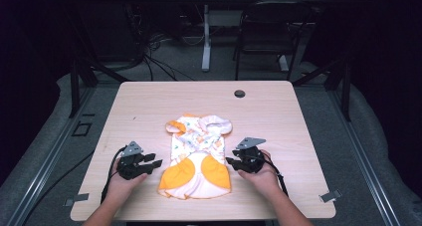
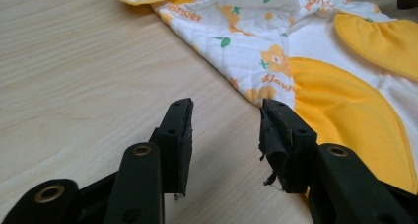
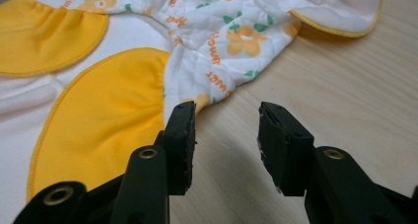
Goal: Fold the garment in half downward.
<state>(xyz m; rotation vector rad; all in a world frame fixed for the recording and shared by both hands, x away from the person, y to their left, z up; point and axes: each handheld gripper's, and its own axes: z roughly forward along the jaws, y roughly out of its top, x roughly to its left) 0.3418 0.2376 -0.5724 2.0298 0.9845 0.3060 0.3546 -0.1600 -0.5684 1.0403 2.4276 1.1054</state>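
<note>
A small baby garment, white with orange flower print and two orange-yellow panels, lies flat in the middle of the wooden table. My left gripper rests on the table just left of the garment's lower half, open and holding nothing. In the left gripper view the garment spreads ahead and to the right of the parted jaws. My right gripper sits at the garment's right edge, open too. In the right gripper view the orange panel lies to the left of the open gripper.
A round cable hole sits near the table's far edge. Bare wood surrounds the garment on all sides. Beyond the table stand a dark chair, another table's white leg and loose cables on the floor.
</note>
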